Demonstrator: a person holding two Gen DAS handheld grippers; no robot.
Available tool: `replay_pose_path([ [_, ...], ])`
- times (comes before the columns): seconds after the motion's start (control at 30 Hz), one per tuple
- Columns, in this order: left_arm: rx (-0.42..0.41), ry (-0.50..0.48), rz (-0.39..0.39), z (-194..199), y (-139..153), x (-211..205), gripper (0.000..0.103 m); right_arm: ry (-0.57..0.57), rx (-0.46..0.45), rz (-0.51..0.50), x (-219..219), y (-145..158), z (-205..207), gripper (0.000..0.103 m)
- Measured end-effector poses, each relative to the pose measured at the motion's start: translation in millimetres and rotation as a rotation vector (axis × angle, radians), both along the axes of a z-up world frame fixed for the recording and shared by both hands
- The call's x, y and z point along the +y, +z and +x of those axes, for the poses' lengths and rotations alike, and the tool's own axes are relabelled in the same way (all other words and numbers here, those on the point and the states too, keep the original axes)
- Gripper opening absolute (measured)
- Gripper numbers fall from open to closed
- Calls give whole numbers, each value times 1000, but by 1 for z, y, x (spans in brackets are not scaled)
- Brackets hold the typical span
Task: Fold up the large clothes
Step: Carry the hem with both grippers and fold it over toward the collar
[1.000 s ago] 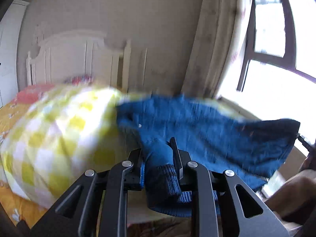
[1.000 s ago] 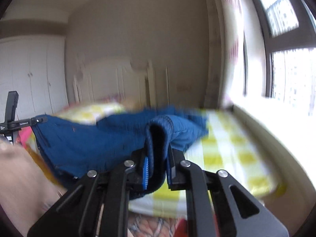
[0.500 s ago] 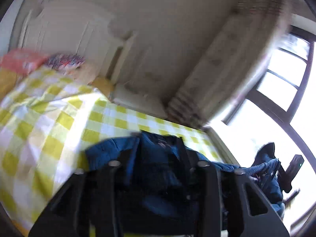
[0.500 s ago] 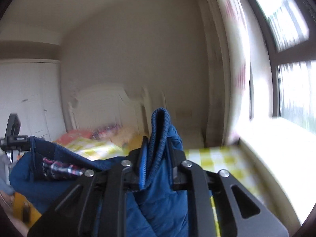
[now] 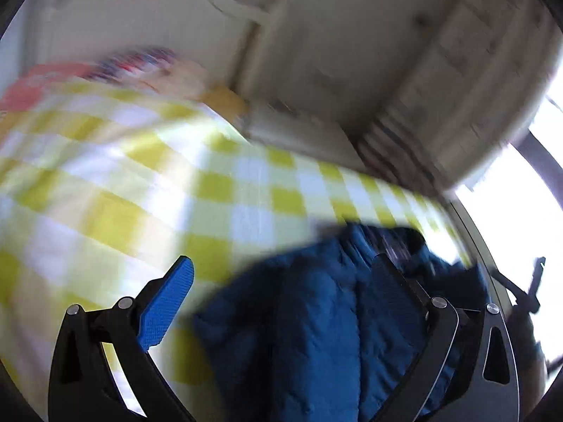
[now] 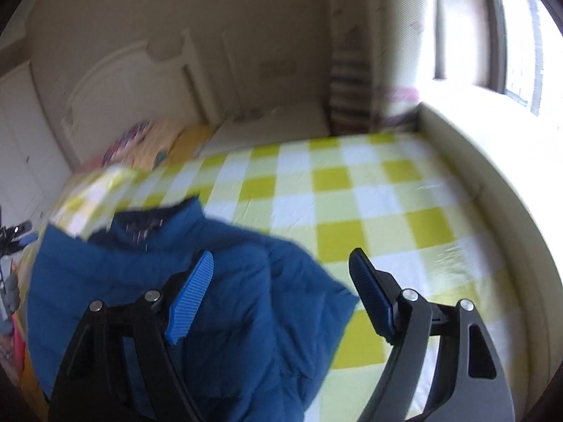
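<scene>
Blue padded jacket (image 6: pixel 225 302) lies heaped on yellow-checked bed sheet (image 6: pixel 352 193), lower left of right wrist frame, lower centre-right in left wrist frame (blurry). Left gripper (image 5: pixel 281 277) jaws spread wide, just been opening, nothing pinched. Right gripper (image 6: pixel 281 274) likewise wide, just been opening, jacket below, unheld

Home bedroom. Bed (image 6: pixel 352 190) w/ yellow-white check sheet, white carved headboard (image 6: pixel 133 84), pillows (image 6: pixel 140 140) at head end, curtain (image 6: pixel 352 88) by bright window (image 6: pixel 520 45), white wardrobe doors (image 6: pixel 17 133) on left wall.
</scene>
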State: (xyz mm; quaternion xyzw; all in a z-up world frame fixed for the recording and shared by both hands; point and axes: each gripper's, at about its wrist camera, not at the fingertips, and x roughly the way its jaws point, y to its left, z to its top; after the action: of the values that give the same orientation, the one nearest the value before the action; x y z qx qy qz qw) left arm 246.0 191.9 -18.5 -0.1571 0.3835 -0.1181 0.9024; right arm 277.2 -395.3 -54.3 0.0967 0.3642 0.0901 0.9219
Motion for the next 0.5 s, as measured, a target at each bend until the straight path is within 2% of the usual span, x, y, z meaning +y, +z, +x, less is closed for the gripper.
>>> replay_pose_path([
  [0.07, 41, -74, 7, 9, -17, -15, 97, 79, 55, -14, 22, -16, 5, 81],
  [0.17, 116, -197, 50, 21, -45, -45, 97, 196, 126, -108, 54, -36, 10, 81],
  [0.2, 125, -231, 97, 22, -54, -57, 95, 227, 125, -131, 63, -38, 6, 68],
  [0.23, 118, -239, 166, 19, -60, -68, 79, 252, 106, -152, 70, -39, 2, 56],
  [0.27, 115, -234, 191, 18, -63, -71, 67, 247, 75, -193, 76, -38, -3, 44],
  [0.3, 78, -216, 210, 12, -59, -73, 35, 227, 56, -232, 80, -36, -8, 23],
  [0.33, 49, -191, 236, 6, -53, -72, 20, 216, 23, -245, 81, -29, -15, 13],
  [0.37, 20, -173, 242, 0, -45, -67, 15, 209, -13, -238, 79, -18, -23, 10],
  [0.43, -67, -125, 195, -17, -14, -45, 14, 174, -93, -199, 65, 12, -37, 8],
  [0.5, -90, -94, 88, -21, 12, -14, 14, 148, -187, -95, 37, 50, -50, 7],
])
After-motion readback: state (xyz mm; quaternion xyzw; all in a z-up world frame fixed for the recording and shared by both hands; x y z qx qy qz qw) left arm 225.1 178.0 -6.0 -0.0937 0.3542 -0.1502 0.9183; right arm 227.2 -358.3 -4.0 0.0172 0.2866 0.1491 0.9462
